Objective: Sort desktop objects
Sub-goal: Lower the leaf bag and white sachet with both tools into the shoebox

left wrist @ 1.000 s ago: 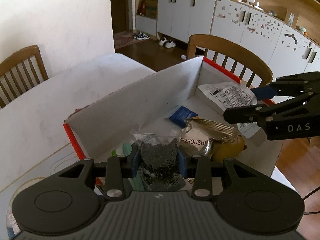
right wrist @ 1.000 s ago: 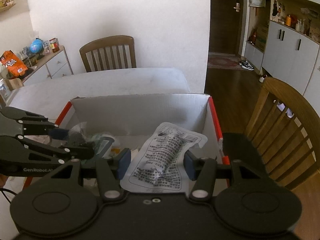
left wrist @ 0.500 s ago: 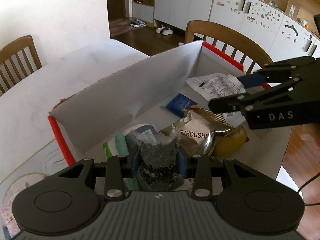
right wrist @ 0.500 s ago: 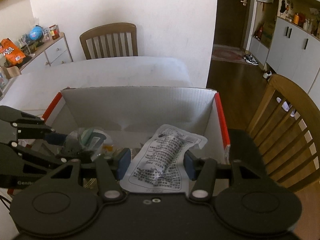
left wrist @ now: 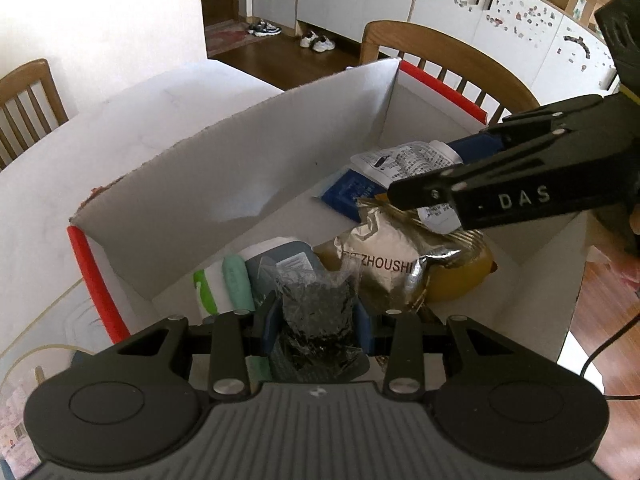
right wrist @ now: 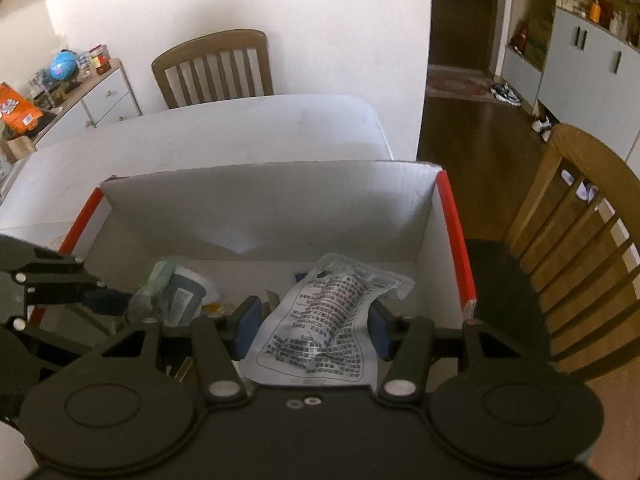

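A white cardboard box (left wrist: 248,168) with red edges stands on the white table. My left gripper (left wrist: 316,312) is shut on a clear bag of dark bits (left wrist: 316,300) and holds it over the box's near left part. My right gripper (right wrist: 314,320) is shut on a white printed packet (right wrist: 328,320) over the box's right part; it also shows in the left wrist view (left wrist: 404,160). Inside the box lie a silver foil pouch (left wrist: 384,256), a yellow object (left wrist: 460,276), a blue packet (left wrist: 348,192) and a white and green item (left wrist: 216,284).
A wooden chair (right wrist: 580,240) stands right beside the box's right side. Another chair (right wrist: 212,68) is at the table's far end. The box (right wrist: 260,208) has a tall far wall. Cabinets (left wrist: 500,8) line the room behind.
Both grippers have dropped lower over the box with their loads still held. The box's inside now fills more of both views.
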### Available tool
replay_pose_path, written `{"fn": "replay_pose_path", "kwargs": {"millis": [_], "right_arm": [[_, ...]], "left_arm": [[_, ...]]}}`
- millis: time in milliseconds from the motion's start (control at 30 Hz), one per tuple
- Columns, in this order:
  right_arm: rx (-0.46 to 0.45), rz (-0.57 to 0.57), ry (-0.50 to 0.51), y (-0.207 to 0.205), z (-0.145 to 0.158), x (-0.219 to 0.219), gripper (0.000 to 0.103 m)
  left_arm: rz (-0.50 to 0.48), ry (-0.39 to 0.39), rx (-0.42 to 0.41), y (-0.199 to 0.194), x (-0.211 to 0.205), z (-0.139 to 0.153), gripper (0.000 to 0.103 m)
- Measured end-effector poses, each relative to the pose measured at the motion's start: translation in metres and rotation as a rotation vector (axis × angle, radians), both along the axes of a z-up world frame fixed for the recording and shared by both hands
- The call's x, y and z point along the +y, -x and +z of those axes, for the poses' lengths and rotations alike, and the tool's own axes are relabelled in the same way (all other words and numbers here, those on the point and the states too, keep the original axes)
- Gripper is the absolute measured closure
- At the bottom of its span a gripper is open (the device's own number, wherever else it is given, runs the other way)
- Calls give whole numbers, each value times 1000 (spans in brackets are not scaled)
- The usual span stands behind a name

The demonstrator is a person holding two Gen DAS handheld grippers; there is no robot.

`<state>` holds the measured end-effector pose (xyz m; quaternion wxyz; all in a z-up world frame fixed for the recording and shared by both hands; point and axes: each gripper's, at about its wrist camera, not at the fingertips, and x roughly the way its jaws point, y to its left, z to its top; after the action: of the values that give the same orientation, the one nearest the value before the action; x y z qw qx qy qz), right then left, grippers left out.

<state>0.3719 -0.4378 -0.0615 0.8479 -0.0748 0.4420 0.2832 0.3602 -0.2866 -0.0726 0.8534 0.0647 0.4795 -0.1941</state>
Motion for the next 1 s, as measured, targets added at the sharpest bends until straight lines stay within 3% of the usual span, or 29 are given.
{"fn": "replay_pose_path", "kwargs": {"millis": [533, 600, 767, 1000], "right_arm": [[-11, 26, 26, -1, -2, 5, 46], [-13, 23, 35, -2, -3, 6, 45], [-20, 25, 49, 0, -3, 5, 42], [-55, 34, 57, 7, 4, 5, 33]], "left_arm": [[-21, 25, 35, -1, -2, -4, 64], [-24, 18, 32, 0, -2, -3, 61], [-35, 25, 19, 5, -5, 1, 42], [-20, 47, -4, 9, -4, 10, 32]]}}
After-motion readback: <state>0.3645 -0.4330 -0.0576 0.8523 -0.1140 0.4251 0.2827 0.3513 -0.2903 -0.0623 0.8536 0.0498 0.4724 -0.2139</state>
